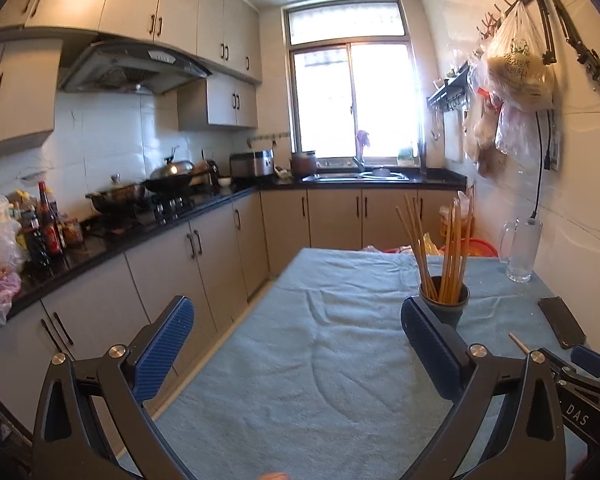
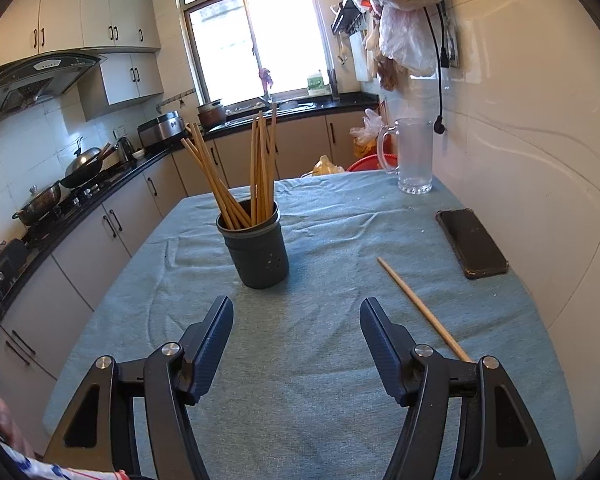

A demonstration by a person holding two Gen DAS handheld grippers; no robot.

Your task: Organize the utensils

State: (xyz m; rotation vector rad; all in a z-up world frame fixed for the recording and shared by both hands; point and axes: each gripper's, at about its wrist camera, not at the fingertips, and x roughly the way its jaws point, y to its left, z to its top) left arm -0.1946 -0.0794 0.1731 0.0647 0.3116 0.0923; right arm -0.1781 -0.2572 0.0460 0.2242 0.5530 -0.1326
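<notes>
**Clerk:** Item one: loose chopstick, wood or bamboo, pale tan. Location: flat on the blue cloth of the tabletop, lying diagonally just right of the right hand-held gripper, its near end hidden behind the gripper's frame. Only its far tip shows in the left wrist view.

**Checker:** Handling?

**Clerk:** Judged light, stiff and slender, and apt to roll or pivot if pinched off-centre. It lies low against soft cloth, so the pads would likely press into the fabric to get under it. Best hold: across the shaft near the middle, clear of the tapered end.

**Checker:** Item two?

**Clerk:** Dark utensil holder, upright near the middle of the tabletop, perforated low on its wall. Contents: a bundle of matching chopsticks, some leaning left, some nearly vertical. It looks rigid and fairly light, and could tip if knocked at the rim.

**Checker:** Gripper states?

**Clerk:** Right hand-held gripper: jaws spread wide, nothing between them. Left hand-held gripper: likewise spread and empty, with the holder just beyond its right finger.

**Checker:** Other stock?

**Clerk:** Black phone, face down near the wall; clear glass mug at the far corner, fragile.

**Checker:** Legible writing?

**Clerk:** "DAS" on the gripper body at the lower right of the left wrist view. Print on the hanging plastic bag is too blurred to read.
</notes>
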